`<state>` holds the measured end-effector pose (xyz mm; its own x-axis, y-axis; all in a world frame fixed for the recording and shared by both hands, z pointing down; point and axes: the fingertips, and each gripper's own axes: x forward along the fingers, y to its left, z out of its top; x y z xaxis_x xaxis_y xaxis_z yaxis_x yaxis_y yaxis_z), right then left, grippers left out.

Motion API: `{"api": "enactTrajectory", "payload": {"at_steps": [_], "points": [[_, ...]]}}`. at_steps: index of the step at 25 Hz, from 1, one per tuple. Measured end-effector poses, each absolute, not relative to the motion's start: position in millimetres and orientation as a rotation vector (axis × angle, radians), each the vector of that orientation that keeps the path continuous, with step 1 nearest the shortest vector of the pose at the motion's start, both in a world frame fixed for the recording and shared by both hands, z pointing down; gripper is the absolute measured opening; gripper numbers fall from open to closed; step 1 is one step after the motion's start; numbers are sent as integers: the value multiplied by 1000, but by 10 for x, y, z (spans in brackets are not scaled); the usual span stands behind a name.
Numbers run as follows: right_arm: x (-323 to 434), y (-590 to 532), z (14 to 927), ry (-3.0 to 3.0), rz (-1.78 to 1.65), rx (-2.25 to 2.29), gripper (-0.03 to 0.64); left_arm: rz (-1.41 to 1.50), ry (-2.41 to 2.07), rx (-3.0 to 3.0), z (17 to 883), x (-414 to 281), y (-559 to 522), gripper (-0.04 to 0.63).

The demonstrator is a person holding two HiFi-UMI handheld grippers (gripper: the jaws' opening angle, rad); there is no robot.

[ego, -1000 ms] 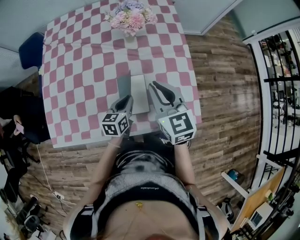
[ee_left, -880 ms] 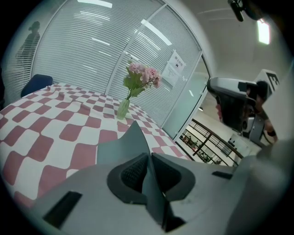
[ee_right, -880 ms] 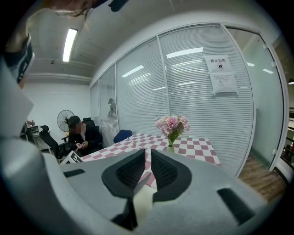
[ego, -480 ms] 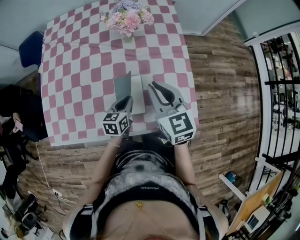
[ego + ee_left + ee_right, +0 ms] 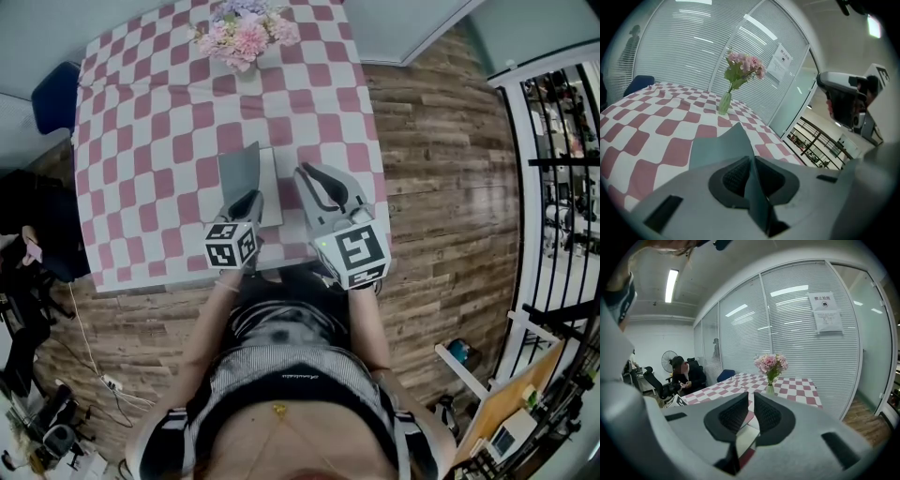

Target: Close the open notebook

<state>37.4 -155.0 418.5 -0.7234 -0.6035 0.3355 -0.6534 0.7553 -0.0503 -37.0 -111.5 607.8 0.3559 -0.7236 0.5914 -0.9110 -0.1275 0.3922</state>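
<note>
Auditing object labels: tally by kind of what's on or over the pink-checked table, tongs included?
Grey-covered paper notebook: 1
Green glass vase of pink flowers: 1
Grey plastic tongs: 2, the left tongs and the right tongs
Total: 4

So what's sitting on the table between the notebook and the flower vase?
Nothing. The head view shows only bare checked tablecloth between the notebook and the vase; the left gripper view agrees.
</note>
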Motion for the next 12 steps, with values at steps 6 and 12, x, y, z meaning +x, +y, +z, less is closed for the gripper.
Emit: {"api": "enactTrajectory", "payload": {"at_steps": [6,12], "points": [[446,-1552,4204,-2653,246,971,38,360,-1421,1894,6167,-296,-1127,29],[517,-1569,4248,-2642,255,972,38,388,-1420,1885,6258,-237,-1141,31]]}}
